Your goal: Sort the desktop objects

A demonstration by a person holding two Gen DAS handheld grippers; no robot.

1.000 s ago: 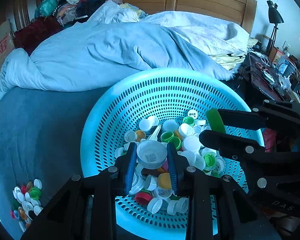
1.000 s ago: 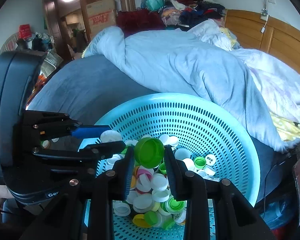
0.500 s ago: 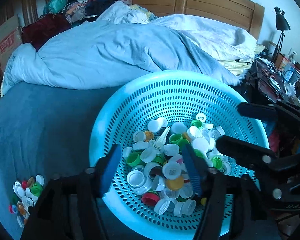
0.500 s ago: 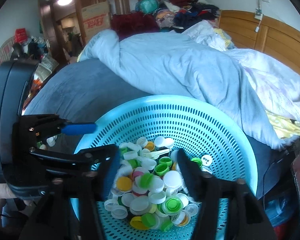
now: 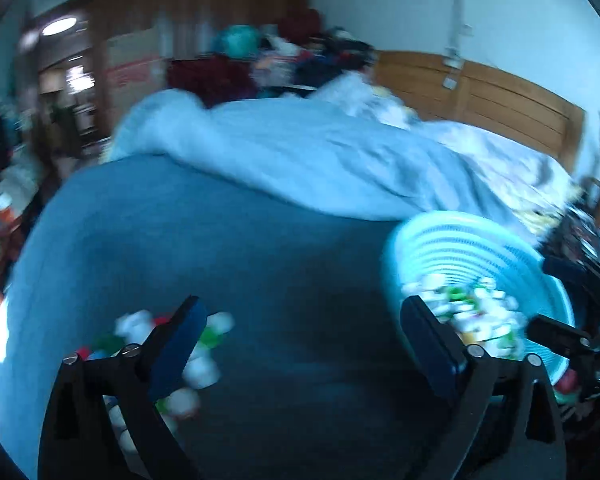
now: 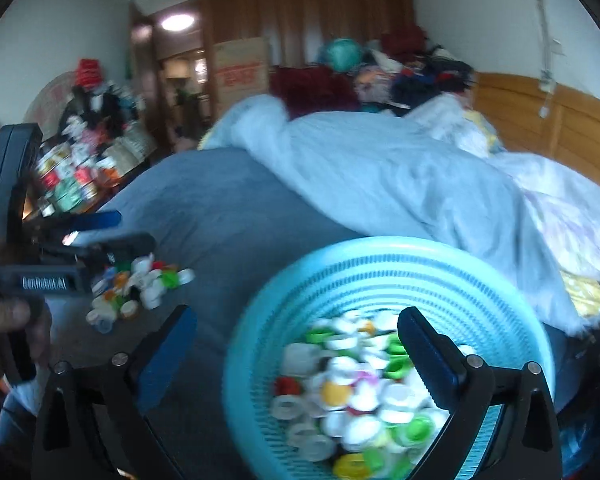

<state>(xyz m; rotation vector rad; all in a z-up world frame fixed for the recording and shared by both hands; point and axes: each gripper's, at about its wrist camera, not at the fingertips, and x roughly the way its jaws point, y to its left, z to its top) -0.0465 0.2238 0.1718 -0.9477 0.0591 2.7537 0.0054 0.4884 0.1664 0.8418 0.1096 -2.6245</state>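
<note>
A light blue perforated basket (image 6: 384, 256) holds several bottle caps (image 6: 356, 400) in white, green, yellow and red; it also shows at the right of the left wrist view (image 5: 460, 236). A loose pile of caps (image 6: 140, 284) lies on the blue bedsheet, also seen low on the left in the left wrist view (image 5: 172, 344). My left gripper (image 5: 304, 344) is open and empty over the sheet between pile and basket. My right gripper (image 6: 296, 344) is open and empty, its right finger over the basket. The view is motion-blurred.
A rumpled light blue duvet (image 6: 380, 176) lies across the bed behind the basket. A wooden headboard (image 5: 500, 100) is at the right. Clutter and a cardboard box (image 6: 240, 64) stand at the far side. The bed edge drops off at the left.
Both grippers let go of their caps, a white one and a green one, and opened wide. Both then swung left, away from the basket toward the cap pile.
</note>
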